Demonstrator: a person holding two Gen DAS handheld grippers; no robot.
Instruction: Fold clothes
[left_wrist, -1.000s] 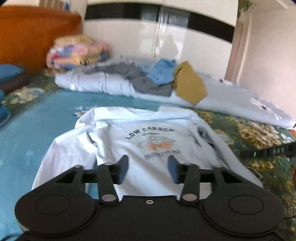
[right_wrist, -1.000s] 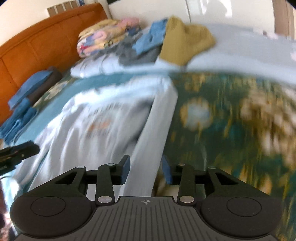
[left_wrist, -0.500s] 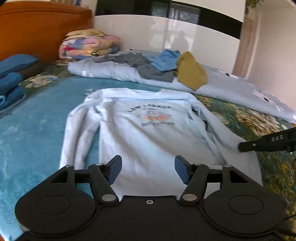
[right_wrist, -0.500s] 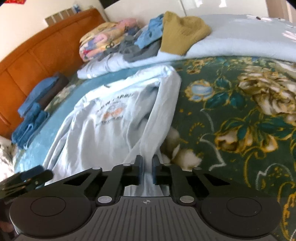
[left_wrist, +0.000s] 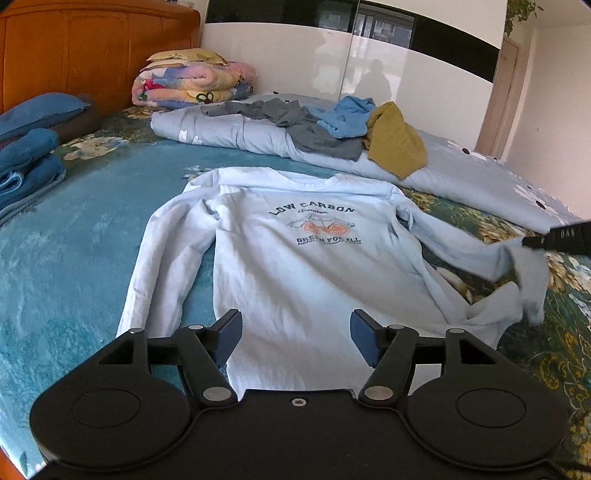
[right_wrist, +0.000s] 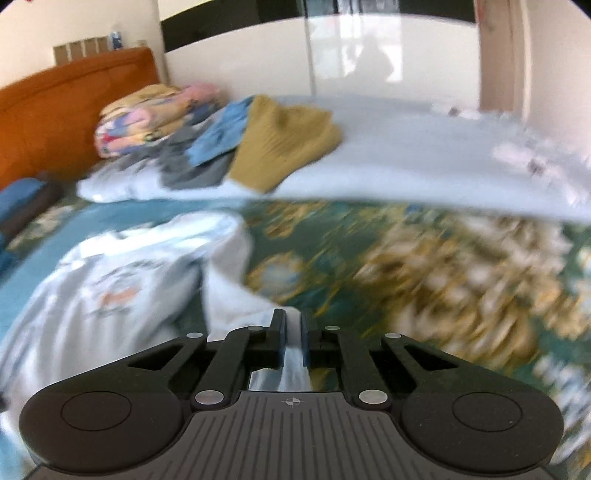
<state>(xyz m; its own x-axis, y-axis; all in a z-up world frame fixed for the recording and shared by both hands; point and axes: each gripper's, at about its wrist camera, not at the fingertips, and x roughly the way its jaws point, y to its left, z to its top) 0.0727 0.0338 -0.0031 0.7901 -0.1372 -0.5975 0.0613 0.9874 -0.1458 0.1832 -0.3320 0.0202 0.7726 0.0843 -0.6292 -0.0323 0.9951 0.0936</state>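
while left view shows whole shirt (left_wrist: 295, 266), right shows pinched sleeve (right_wrist: 293, 354)

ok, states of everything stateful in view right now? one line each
light blue sweatshirt: flat, face up, unfolded
its right sleeve: lifted off the bed, pinched
its left sleeve: flat beside the body
right gripper: shut on the sleeve
left gripper: open, empty, above the hem
clothes pile: unfolded
floral quilt: folded

The right wrist view is motion-blurred: the shirt (right_wrist: 110, 291) print is unreadable and the bedspread (right_wrist: 424, 280) flowers smear. In the left wrist view the right gripper (left_wrist: 561, 238) is cut off by the edge.
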